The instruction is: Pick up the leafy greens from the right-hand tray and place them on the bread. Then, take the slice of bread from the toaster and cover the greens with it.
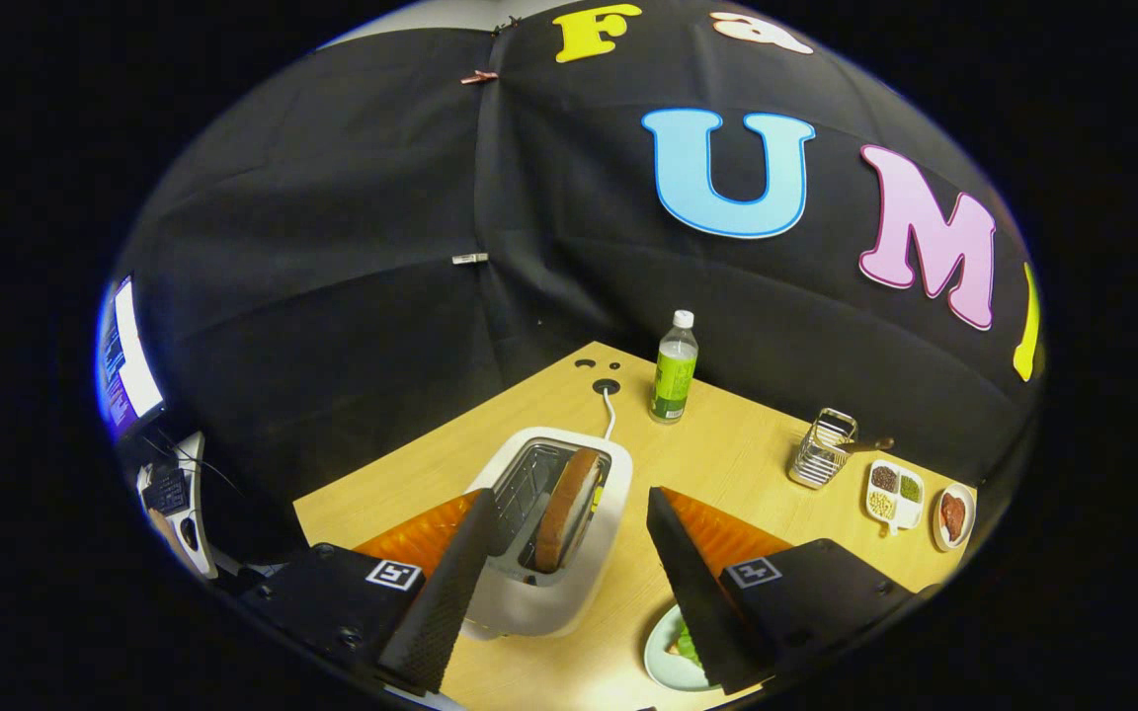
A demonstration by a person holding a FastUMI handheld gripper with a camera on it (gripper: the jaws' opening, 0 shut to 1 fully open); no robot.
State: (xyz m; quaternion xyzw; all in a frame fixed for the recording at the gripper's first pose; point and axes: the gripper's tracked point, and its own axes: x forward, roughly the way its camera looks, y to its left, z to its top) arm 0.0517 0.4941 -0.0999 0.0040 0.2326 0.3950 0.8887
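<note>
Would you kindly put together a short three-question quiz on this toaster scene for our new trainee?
1. True or false: the gripper has both fingers pressed on the slice of bread.
2. Which stands closest to the cable hole beyond the toaster? A) wire basket B) green-labelled bottle C) divided dish
3. Fill in: the plate with greens lies partly under the ____ finger.

Key: 1. False; the fingers are spread apart on either side of the toaster, and the bread stands in a slot. 2. B. 3. right.
</note>
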